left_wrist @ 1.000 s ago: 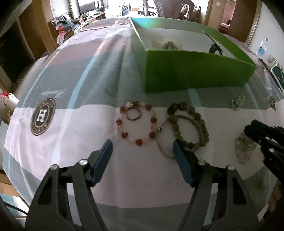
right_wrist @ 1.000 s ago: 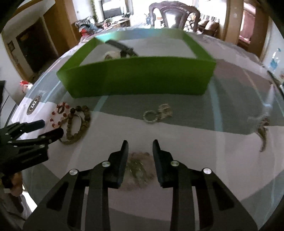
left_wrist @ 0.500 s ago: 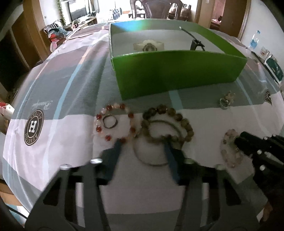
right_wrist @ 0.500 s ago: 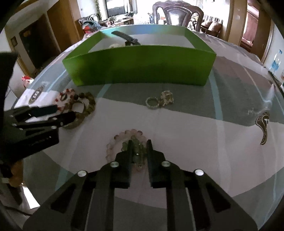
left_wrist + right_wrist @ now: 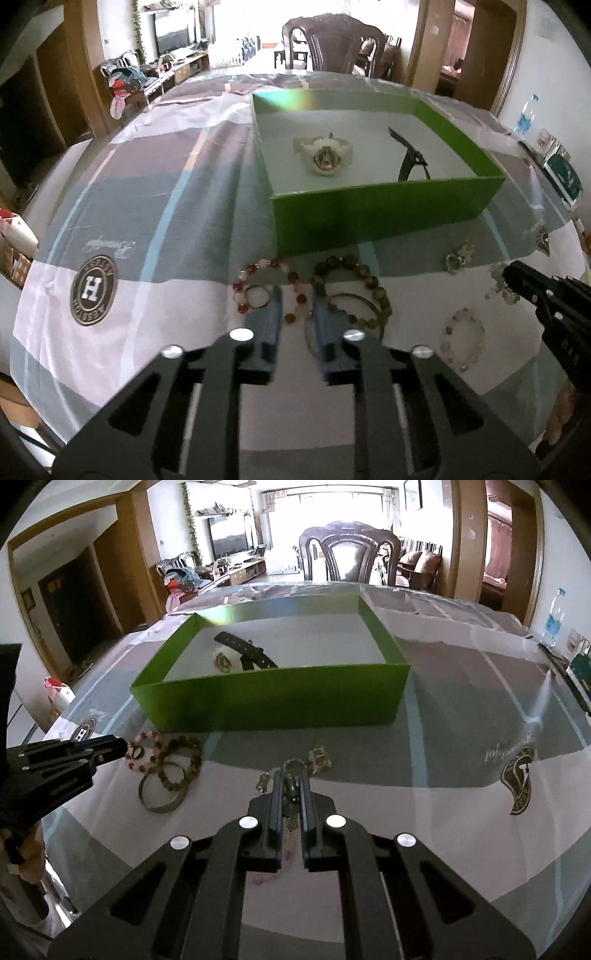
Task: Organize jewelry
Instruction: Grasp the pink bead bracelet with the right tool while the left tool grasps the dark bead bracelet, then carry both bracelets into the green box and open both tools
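The pale bead bracelet [image 5: 291, 794] was now pinched in the right tongs [image 5: 291, 775], which had gone from spread around it a second earlier to pressed nearly together on its beads; part of it hung off the bench [image 5: 461, 812], though a pale loop [image 5: 463, 343] seen from the left camera may be its lower end lying on the cloth. The left tongs [image 5: 295, 299] had narrowed from wide apart to close over the red bead bracelet [image 5: 271, 288], at six o'clock of the green box [image 5: 384, 218]; whether they gripped it I cannot tell. Both pickups looked under way, so carrying to the box, which already held a white watch [image 5: 325, 153] and a black strap [image 5: 412, 155], likely came next.
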Available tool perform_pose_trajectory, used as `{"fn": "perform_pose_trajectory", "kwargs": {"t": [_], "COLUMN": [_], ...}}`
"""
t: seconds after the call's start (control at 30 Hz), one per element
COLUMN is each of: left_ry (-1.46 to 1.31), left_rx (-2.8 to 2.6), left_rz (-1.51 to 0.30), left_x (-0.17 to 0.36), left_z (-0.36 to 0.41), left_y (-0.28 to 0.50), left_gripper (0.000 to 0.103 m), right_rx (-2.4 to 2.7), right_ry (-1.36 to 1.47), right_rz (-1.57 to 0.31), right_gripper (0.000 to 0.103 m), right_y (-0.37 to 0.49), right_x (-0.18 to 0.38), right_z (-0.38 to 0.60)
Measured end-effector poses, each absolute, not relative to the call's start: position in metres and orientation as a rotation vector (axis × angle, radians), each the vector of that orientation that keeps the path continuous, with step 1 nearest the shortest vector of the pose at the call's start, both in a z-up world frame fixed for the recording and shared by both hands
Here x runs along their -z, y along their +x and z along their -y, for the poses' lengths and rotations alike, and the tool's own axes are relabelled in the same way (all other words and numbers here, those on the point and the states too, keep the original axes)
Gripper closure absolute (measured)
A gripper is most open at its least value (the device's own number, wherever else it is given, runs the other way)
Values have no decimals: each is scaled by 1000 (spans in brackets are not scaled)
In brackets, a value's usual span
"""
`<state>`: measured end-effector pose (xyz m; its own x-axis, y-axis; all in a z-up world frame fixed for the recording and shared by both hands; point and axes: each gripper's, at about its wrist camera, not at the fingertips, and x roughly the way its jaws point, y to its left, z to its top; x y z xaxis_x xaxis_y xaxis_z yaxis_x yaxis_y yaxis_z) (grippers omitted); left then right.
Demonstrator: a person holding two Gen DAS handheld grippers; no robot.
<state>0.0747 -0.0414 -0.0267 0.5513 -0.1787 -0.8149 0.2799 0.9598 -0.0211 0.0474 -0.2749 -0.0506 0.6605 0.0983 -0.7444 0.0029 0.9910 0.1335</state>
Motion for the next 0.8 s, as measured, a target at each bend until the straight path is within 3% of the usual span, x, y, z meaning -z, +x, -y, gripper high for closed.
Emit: {"fn": "perform_pose_trajectory", "kwargs": {"t": [0.33, 0.43, 0.8], "left_ry": [195, 189, 115], "left_rx": [243, 269, 341], "left_rz": [-1022, -1033, -900], "left_x": [63, 63, 4], "left_z": [69, 70, 59], "left_y": [112, 111, 93], "left_gripper": [75, 92, 92], "right_rx": [-79, -79, -84], "right_ry": [140, 145, 126], "right_rz": [-910, -912, -768], "right_gripper": [95, 95, 95], "right_y": [50, 52, 59], "right_x": [75, 77, 34], "right_z": [271, 272, 270]}}
